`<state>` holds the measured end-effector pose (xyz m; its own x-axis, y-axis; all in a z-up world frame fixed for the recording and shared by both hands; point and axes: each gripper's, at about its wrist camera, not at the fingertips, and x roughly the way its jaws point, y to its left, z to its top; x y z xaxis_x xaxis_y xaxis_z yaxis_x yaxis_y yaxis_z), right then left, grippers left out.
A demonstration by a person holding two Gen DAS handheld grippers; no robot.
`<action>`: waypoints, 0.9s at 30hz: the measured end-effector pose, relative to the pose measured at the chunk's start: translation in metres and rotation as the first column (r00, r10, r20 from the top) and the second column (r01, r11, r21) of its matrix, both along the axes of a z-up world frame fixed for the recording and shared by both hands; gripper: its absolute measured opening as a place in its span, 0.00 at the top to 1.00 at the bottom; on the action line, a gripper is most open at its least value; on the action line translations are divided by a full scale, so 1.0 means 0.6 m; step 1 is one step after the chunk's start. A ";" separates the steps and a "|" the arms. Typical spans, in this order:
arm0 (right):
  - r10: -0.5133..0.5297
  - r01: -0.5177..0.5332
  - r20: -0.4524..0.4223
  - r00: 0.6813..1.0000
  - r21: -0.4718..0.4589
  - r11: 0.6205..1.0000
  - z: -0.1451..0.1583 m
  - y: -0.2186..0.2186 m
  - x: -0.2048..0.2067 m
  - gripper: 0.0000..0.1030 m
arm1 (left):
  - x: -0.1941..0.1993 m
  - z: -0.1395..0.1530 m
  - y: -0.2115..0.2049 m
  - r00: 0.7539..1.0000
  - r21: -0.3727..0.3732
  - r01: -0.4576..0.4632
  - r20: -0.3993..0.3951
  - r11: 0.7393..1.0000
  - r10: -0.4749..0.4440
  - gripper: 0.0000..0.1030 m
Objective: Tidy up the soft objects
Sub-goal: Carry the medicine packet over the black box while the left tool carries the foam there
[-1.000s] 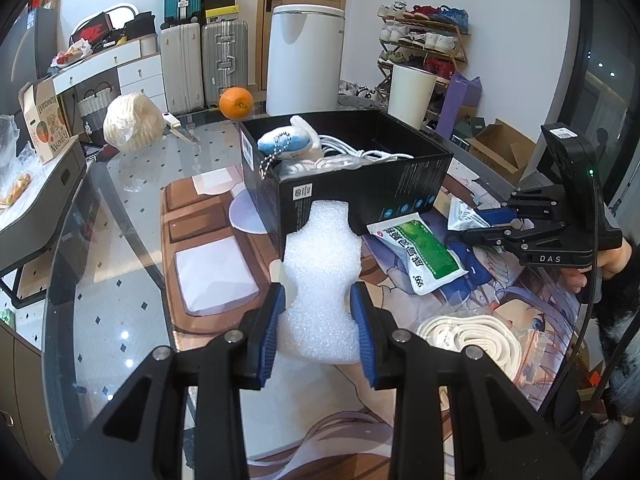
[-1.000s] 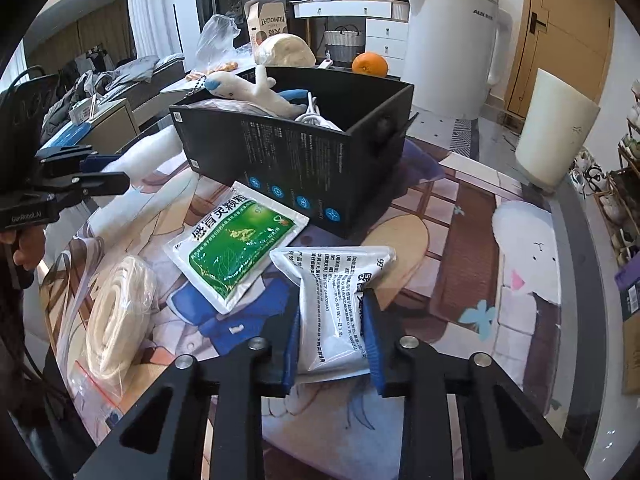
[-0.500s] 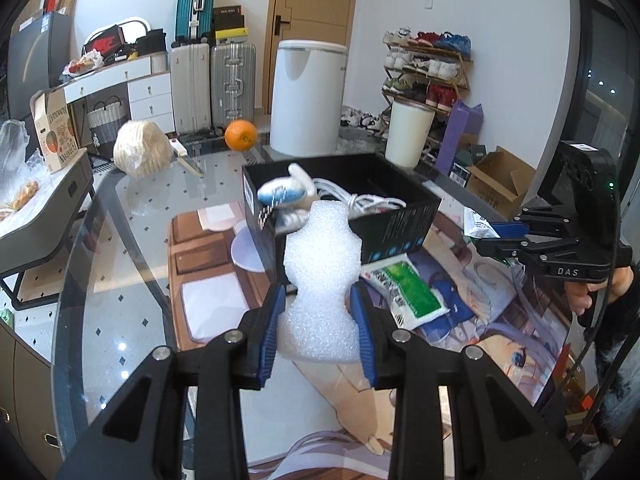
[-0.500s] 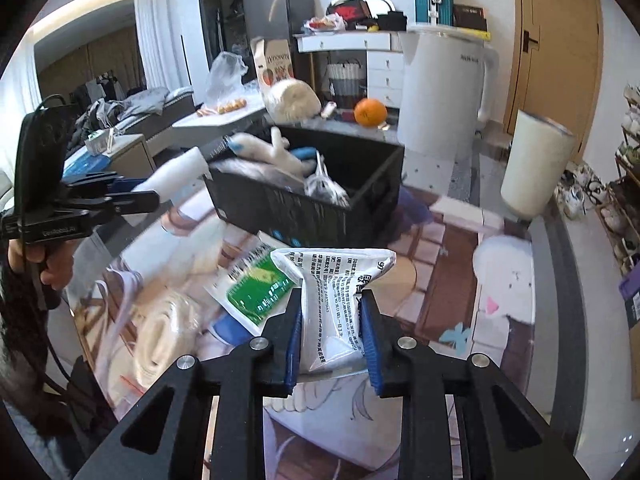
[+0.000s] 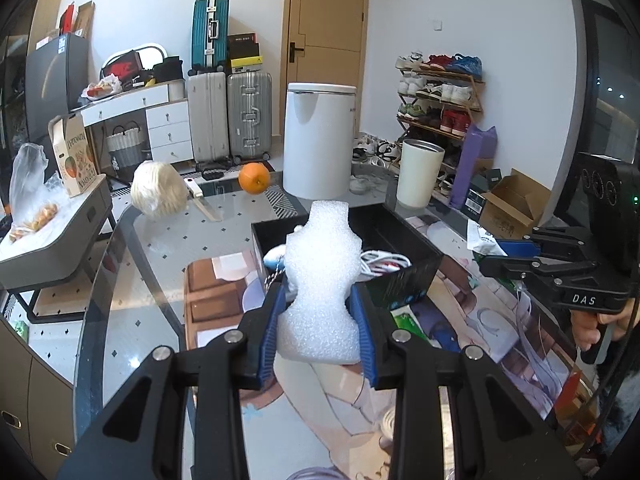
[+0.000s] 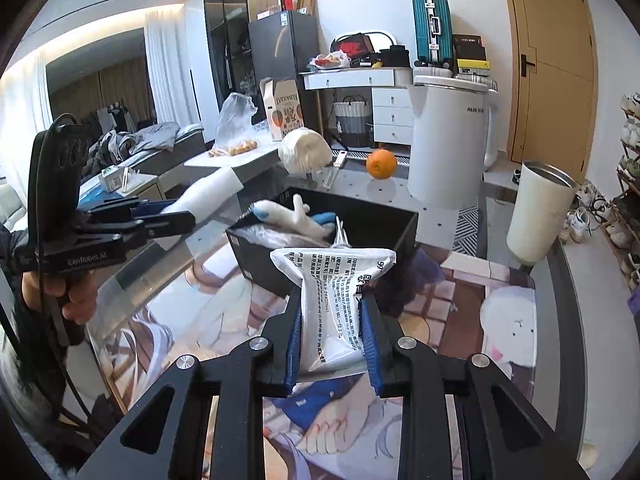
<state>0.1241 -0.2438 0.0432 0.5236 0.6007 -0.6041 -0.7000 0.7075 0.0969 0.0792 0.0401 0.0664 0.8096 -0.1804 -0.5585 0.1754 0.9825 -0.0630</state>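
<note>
My left gripper (image 5: pixel 320 326) is shut on a white foam piece (image 5: pixel 322 284) and holds it in the air in front of the black box (image 5: pixel 412 274). My right gripper (image 6: pixel 331 334) is shut on a white printed pouch (image 6: pixel 336 300), raised above the table near the box (image 6: pixel 384 232). The box holds a plush toy (image 6: pixel 296 216) and white cables (image 5: pixel 384 260). A green pouch (image 5: pixel 408 318) lies on the mat beside the box. The right gripper also shows in the left wrist view (image 5: pixel 508 254), and the left gripper shows in the right wrist view (image 6: pixel 168 216).
An orange (image 5: pixel 254 177), a pale round bundle (image 5: pixel 158 190) and a white bin (image 5: pixel 318 140) sit behind the box. A tall white cup (image 6: pixel 538 212) stands at the right. A printed mat (image 6: pixel 508 308) covers the glass table.
Both grippers have risen from the mat, lifting the foam piece and the white pouch well above the table. The box and green pouch now look lower and farther.
</note>
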 end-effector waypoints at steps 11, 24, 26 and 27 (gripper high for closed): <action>-0.005 0.005 0.019 1.000 0.035 0.999 0.019 0.018 0.017 0.75 | 0.029 0.011 -0.030 0.999 0.034 -0.001 0.032 0.999 0.000 0.69; -0.007 0.007 0.000 1.000 0.002 1.000 0.009 0.046 0.069 0.75 | 0.062 0.006 -0.031 0.999 0.030 -0.015 0.040 0.999 0.014 0.68; -0.005 0.005 -0.003 1.000 -0.006 1.000 0.006 0.054 0.078 0.75 | 0.070 0.005 -0.030 0.999 0.032 -0.020 0.037 0.999 0.019 0.68; -0.003 0.003 -0.005 1.000 -0.009 1.000 0.005 0.058 0.084 0.75 | 0.073 0.004 -0.029 0.999 0.032 -0.022 0.038 0.999 0.021 0.68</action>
<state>0.1743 -0.2090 0.0462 0.5224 0.5933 -0.6125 -0.6972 0.7107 0.0938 0.1228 0.0224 0.0688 0.8335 -0.1452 -0.5331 0.1560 0.9874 -0.0252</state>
